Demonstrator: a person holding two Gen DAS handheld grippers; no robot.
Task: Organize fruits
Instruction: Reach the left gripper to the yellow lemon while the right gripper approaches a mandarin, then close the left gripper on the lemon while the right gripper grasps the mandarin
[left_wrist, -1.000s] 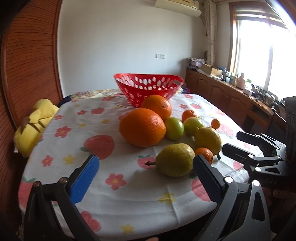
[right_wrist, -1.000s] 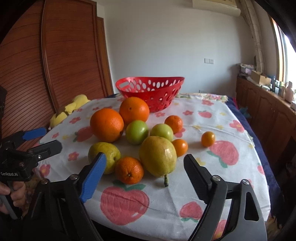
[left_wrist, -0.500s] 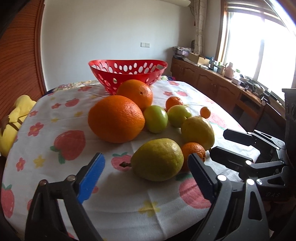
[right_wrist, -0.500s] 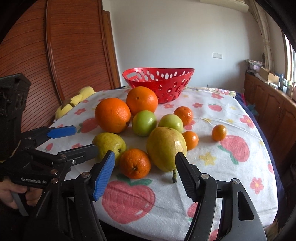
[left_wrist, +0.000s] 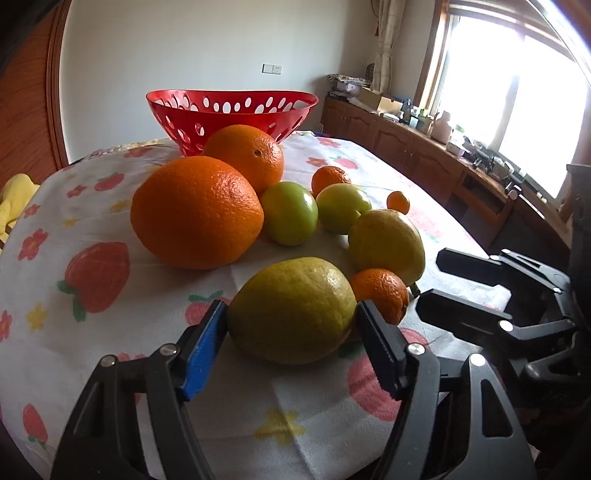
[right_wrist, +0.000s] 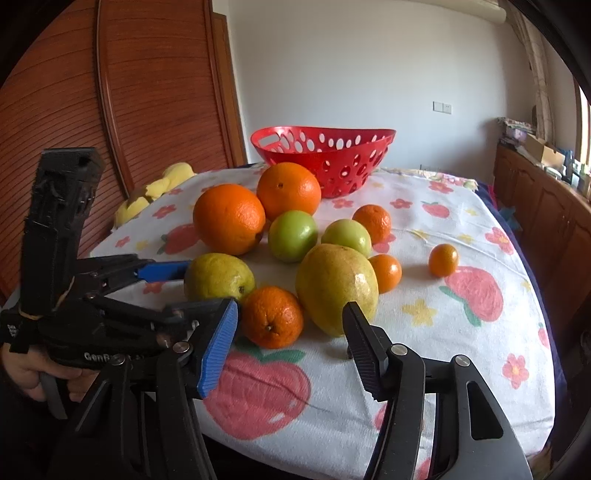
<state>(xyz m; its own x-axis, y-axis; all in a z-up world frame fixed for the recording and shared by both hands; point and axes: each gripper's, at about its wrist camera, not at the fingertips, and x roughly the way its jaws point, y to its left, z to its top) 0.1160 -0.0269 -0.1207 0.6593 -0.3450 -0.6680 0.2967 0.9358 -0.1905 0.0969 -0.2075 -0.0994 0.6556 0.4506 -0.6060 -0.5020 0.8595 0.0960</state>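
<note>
A: Our table's strawberry-print cloth (right_wrist: 461, 229) holds loose fruit, with the red basket (right_wrist: 325, 147) empty at the far end.

B: Our left gripper (left_wrist: 291, 325) is closing around the near yellow-green pear (left_wrist: 291, 310), pads at its flanks; the right gripper (right_wrist: 290, 325) narrows on the small orange (right_wrist: 271, 317), not yet touching.

A: Both look firm, smooth and rounded, likely to roll.

B: We'd pinch across the widest middle.

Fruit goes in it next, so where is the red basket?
In both views the basket stands at the table's far end, behind the two big oranges, near the white wall.
</note>
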